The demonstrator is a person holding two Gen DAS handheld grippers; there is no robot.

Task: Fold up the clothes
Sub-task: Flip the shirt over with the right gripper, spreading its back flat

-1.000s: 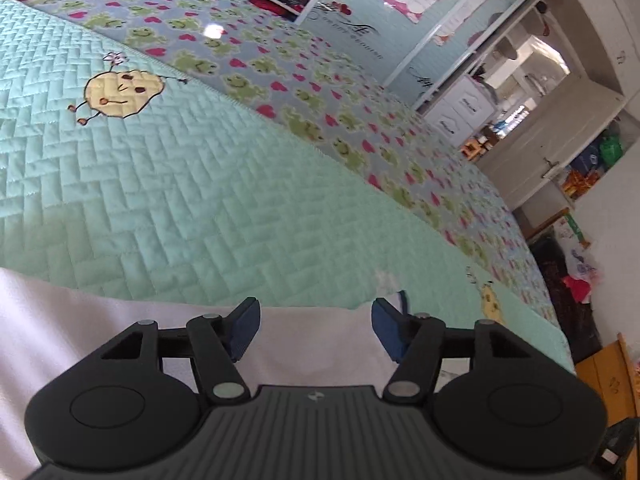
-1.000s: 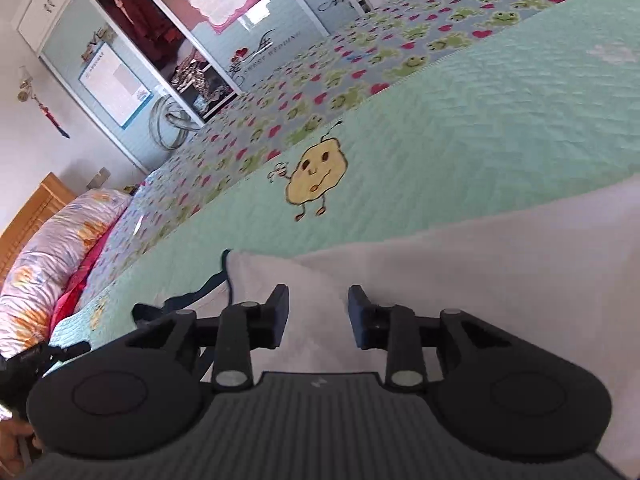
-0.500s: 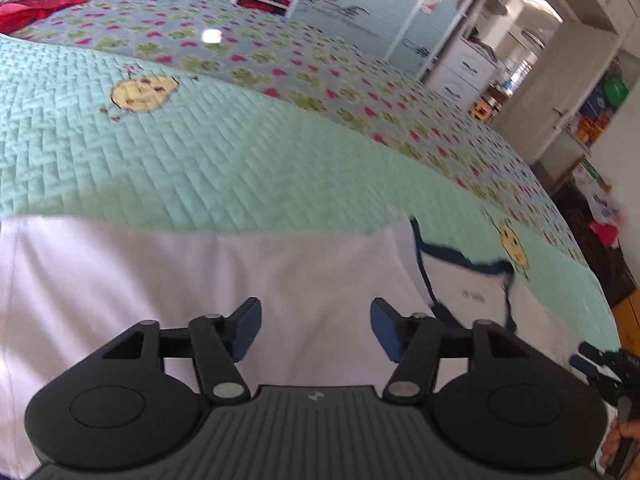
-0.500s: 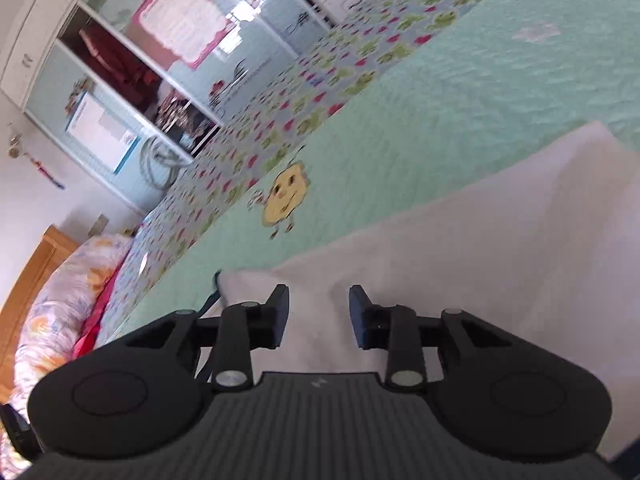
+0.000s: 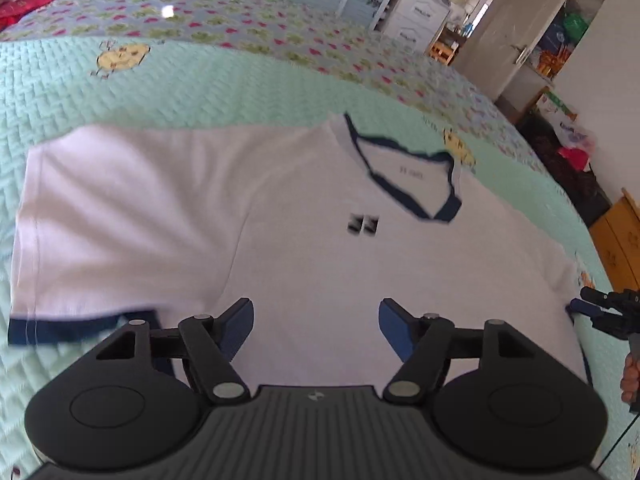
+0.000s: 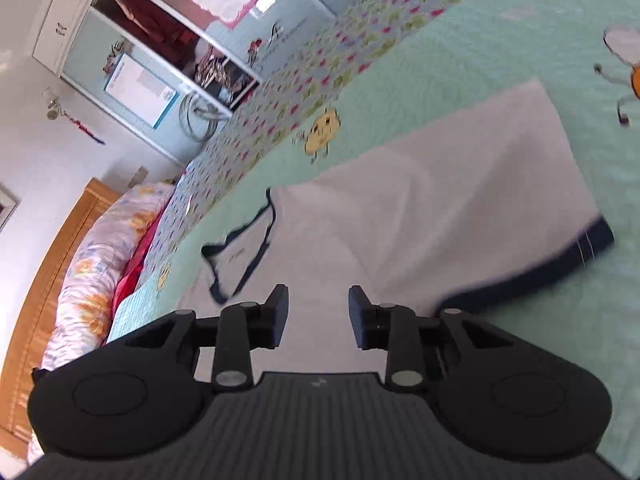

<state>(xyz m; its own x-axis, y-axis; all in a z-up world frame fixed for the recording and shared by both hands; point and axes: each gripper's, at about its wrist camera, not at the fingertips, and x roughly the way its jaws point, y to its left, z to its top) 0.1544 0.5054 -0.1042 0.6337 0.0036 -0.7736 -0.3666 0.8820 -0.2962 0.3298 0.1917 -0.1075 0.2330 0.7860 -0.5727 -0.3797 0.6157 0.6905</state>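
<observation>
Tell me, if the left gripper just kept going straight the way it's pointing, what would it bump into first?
Most likely the white T-shirt spread flat on the green quilt. The left gripper hangs open above it, aimed at the chest below the navy collar. Nothing shows in between, though depth is hard to judge.

T-shirt point(image 5: 304, 216) flat on quilt point(image 5: 168, 96); pillows point(image 6: 100, 256) at headboard point(image 6: 52, 280); wardrobe point(image 6: 168, 40) behind bed.

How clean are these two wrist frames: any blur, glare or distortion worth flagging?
Left wrist: white T-shirt chest mark and navy collar smeared by motion; glare spot on the frog-print bedspread; fisheye bows the bed. Right wrist: stronger blur on the navy sleeve hem; horizon steeply tilted; both grippers' own parts stay sharp.
</observation>
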